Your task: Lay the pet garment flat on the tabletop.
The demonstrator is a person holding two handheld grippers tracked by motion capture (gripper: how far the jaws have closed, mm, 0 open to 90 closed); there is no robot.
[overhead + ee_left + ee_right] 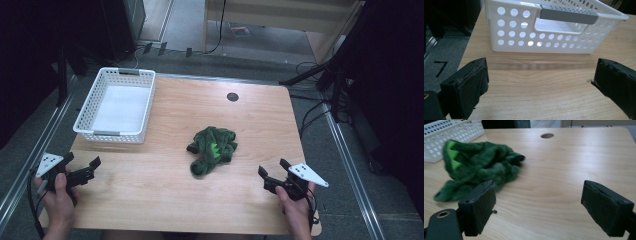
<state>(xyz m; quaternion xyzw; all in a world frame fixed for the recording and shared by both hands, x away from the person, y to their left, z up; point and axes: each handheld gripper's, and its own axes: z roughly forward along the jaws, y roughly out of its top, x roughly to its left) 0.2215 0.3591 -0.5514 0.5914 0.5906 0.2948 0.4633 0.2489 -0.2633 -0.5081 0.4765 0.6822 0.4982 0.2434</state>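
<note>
Jaws spread; crumpled fuzzy green cloth (213, 150), perforated basket (116, 105).

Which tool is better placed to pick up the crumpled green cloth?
Probably the right tool: it is open with the crumpled green cloth near its jaws. The left tool faces the white perforated plastic basket.

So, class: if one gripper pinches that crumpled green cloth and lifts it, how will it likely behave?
The green cloth lies in soft, bunched folds, so it is probably floppy and would unfurl and dangle from the pinch. Its fuzzy pile, seen in the right gripper view, suggests good grip rather than slipping. Pushed, it would likely bunch or drag on the table, not roll.
</note>
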